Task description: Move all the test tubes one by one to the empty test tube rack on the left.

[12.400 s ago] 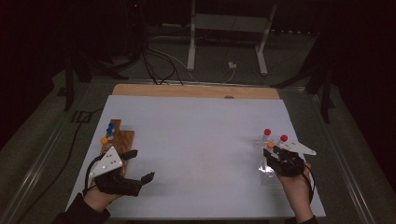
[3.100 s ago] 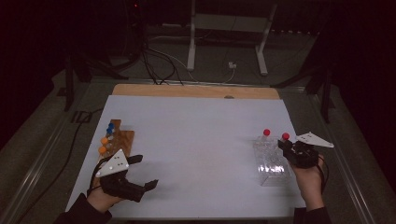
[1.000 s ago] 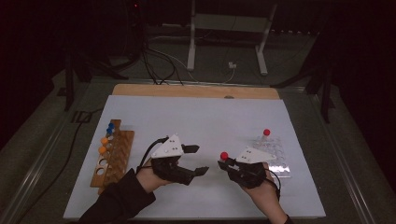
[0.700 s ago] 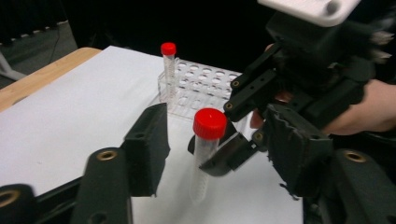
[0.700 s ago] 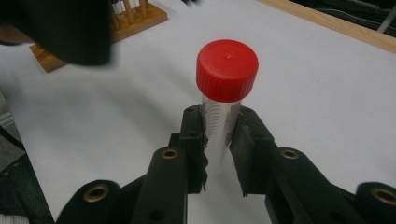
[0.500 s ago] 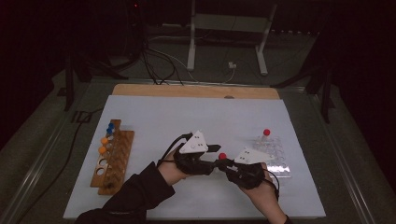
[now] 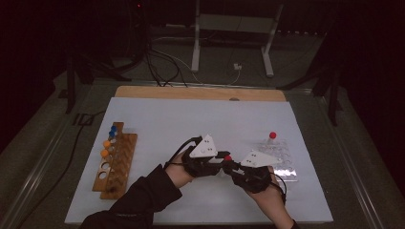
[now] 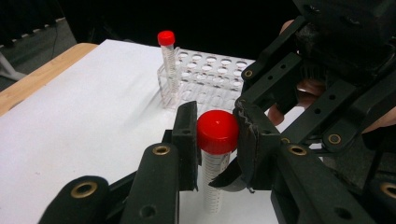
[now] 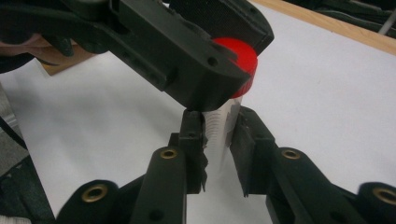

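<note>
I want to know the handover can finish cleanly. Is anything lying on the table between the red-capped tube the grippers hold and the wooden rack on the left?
Nothing visible does: bare white table lies between the tube and the wooden rack.

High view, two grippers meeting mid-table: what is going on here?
A person works a gripper in each hand over the white table. The right gripper clamps the clear body of a red-capped tube, and the left gripper has just been closing its jaws around that tube's cap, as for a handover or unscrewing. Another red-capped tube stands in the clear rack; the wooden rack holds blue- and orange-capped tubes.
</note>
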The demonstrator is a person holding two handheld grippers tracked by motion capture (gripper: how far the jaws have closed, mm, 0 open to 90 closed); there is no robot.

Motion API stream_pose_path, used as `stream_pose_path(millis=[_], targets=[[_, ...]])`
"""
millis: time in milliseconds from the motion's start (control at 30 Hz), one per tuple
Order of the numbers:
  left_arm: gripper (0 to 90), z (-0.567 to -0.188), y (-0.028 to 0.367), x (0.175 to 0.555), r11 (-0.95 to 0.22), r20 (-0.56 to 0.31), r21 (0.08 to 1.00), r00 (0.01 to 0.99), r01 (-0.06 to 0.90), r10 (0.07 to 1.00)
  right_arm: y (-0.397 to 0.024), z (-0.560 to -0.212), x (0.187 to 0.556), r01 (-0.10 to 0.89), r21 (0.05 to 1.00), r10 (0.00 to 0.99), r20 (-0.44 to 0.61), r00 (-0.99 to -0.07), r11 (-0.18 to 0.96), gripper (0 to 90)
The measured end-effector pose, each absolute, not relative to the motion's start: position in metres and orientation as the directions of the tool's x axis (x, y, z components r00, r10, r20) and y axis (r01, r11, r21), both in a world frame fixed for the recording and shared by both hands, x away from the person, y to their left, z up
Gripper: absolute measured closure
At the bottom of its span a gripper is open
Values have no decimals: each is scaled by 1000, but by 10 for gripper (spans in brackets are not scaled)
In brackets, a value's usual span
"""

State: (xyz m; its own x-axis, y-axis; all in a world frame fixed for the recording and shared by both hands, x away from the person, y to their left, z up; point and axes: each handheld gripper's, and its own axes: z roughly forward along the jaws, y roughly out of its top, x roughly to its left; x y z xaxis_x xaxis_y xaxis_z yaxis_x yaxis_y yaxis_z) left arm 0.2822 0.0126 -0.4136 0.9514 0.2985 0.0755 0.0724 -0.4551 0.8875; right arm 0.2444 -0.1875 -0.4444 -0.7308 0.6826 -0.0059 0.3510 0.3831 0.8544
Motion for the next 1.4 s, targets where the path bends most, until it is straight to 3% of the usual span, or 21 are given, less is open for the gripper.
stream_pose_path(millis=[367, 567, 767, 1400], targets=[[718, -398, 36, 287, -450, 82, 888, 933, 90, 349, -209, -437, 243, 330, 893, 723, 7, -691, 307, 412], [718, -388, 55, 287, -445, 81, 889, 919, 108, 385, -219, -435, 243, 335, 906, 767, 18, -641, 259, 188], [717, -379, 79, 286, -446, 92, 886, 898, 123, 430, -224, -433, 243, 339, 913, 787, 34, -616, 226, 38], [717, -359, 174, 274, -406, 104, 894, 794, 189, 599, -224, -434, 243, 332, 916, 777, 36, -629, 227, 0]])
